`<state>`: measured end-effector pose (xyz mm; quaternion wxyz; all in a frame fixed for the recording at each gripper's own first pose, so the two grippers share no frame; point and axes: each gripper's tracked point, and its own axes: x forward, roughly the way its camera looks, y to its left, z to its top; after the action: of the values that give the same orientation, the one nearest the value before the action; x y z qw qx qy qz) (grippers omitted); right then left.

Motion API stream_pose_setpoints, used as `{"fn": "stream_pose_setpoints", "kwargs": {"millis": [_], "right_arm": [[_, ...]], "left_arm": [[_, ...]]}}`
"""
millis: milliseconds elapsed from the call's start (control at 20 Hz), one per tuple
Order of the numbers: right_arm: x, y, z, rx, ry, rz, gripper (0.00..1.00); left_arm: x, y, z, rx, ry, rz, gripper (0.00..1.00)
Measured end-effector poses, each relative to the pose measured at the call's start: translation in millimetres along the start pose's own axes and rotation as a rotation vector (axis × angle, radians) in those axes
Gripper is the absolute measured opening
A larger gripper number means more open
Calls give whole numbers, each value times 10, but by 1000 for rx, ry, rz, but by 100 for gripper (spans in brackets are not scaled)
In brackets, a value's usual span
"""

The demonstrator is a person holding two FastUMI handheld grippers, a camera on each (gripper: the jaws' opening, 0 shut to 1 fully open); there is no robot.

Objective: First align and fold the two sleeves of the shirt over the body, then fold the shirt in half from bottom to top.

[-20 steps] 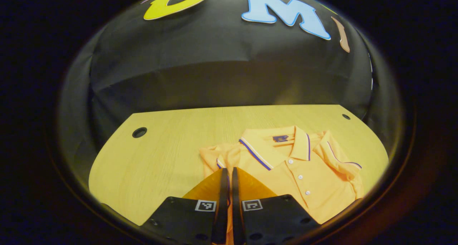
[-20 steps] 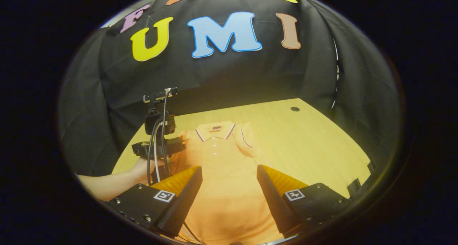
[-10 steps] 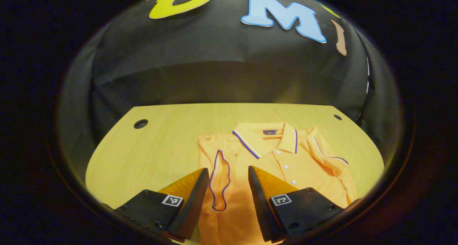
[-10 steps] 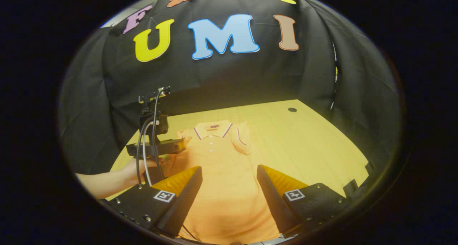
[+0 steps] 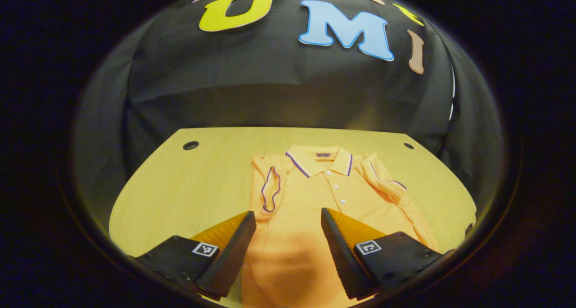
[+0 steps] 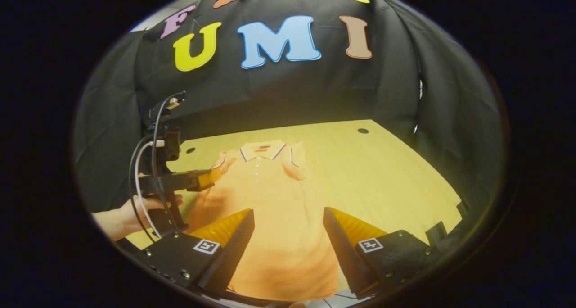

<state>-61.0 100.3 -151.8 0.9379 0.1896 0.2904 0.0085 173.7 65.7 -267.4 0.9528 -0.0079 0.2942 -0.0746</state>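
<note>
Both sleeves lie folded on the shirt (image 5: 315, 209); left tongs (image 5: 288, 236) and right tongs (image 6: 288, 236) gape empty.

The shirt (image 5: 315, 200) is plain orange, its collar (image 5: 320, 158) and sleeve cuff (image 5: 270, 192) edged with thin blue and white stripes, with small white buttons (image 5: 336, 194) down the front. It lies on a pale yellow wood-grain surface (image 5: 180, 191) against black cloth (image 5: 252, 92).

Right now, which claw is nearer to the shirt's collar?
Left. The left claw hangs open over the shirt's chest, below the collar. The right claw is open farther back, near the hem.
</note>
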Motion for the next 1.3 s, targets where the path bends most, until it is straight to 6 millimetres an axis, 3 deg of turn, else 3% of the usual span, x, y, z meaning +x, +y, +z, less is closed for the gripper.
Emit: {"fn": "stream_pose_setpoints", "kwargs": {"millis": [500,950,1300], "right_arm": [[-192,-263,-695,-23,87,21,95],[-340,-492,-1274,-18,178,8,95],[-398,-488,-1637,-17,258,31,96]], "left_arm": [[-1075,-118,-653,10,35,-8,95],[-1737,-145,-1320,-5,86,-6,95],[-2122,-88,-1818,6,116,8,96]]}}
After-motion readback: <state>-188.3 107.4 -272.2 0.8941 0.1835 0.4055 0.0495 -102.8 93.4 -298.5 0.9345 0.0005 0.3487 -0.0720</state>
